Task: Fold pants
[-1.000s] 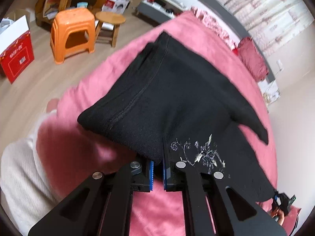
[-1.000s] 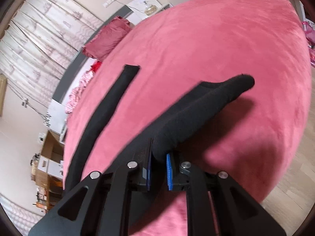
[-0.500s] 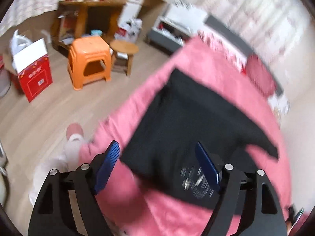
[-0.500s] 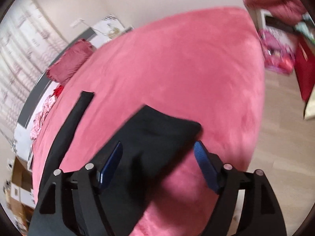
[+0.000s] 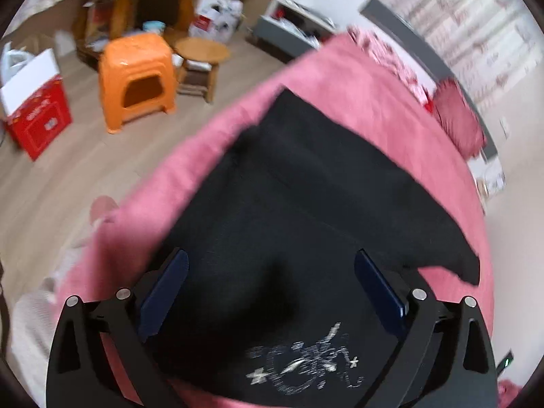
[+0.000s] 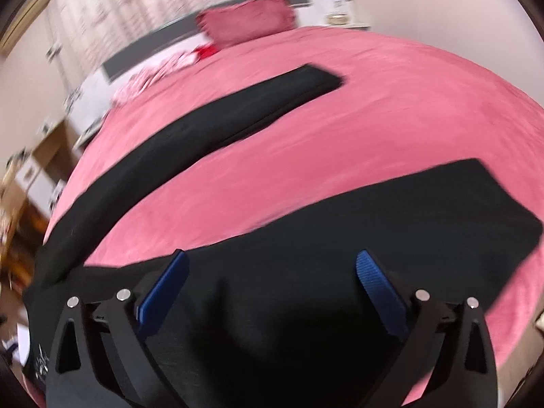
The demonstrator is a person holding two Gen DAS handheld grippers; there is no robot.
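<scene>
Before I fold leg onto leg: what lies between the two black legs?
In the right wrist view, only bare pink bedspread separates the far leg from the near leg.

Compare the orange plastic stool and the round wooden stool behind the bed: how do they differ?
The orange plastic stool has a squarish top and solid moulded sides with a cut-out; the round wooden stool has a disc top on separate legs. The orange one looks taller and bulkier and sits nearer the camera. Both stand upright on the wood floor, side by side.

Orange stool (image 5: 136, 78) on wooden floor (image 5: 68, 176)
</scene>
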